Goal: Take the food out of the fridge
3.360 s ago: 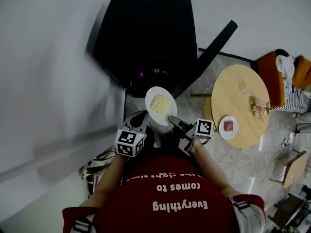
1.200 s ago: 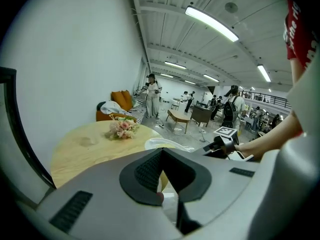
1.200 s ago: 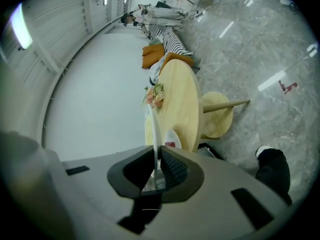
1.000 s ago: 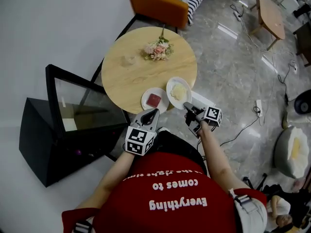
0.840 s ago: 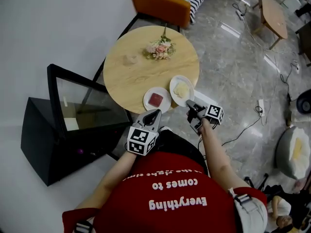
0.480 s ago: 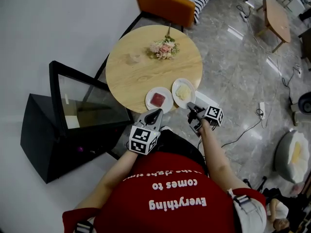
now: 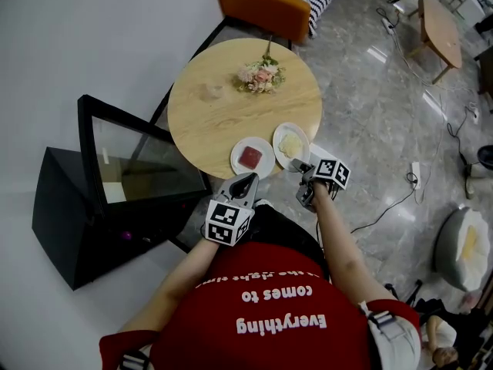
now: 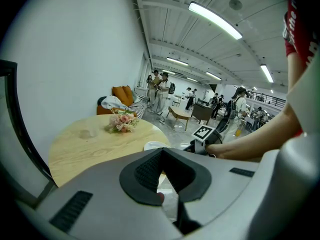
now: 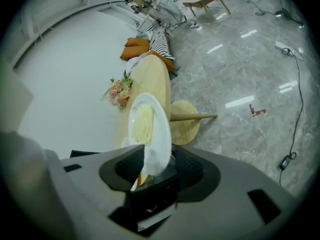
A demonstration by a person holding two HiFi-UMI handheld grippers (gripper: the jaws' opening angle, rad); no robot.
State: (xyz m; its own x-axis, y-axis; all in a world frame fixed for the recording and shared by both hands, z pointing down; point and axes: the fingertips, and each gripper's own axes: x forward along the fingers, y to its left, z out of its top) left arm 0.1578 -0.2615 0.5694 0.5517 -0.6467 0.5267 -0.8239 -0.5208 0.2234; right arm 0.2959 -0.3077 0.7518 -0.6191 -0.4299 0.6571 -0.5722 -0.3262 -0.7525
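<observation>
The white plate of pale noodles (image 7: 290, 145) lies at the near right edge of the round wooden table (image 7: 219, 110), beside a small plate with red food (image 7: 251, 157). My right gripper (image 7: 300, 167) is at the noodle plate's near rim. Its jaws have just been opening. In the right gripper view the plate's rim (image 9: 150, 134) stands between the pads with a gap on each side, so my right gripper (image 9: 152, 165) is open. My left gripper (image 7: 246, 178) hovers just short of the table's near edge, its jaws shut on nothing. The left gripper view shows the same shut jaws (image 8: 161, 156).
The black fridge (image 7: 73, 230) stands on the floor to the left, its glass door (image 7: 135, 168) swung open towards the table. A pink flower bunch (image 7: 260, 75) lies on the table's far side. An orange sofa (image 7: 266, 10), a low wooden table (image 7: 437, 23) and floor cables (image 7: 385, 203) lie beyond.
The plate has come from the fridge to the table and settled beside the red-food plate. The right gripper has sunk and rolled a little, and its jaws have opened off the rim.
</observation>
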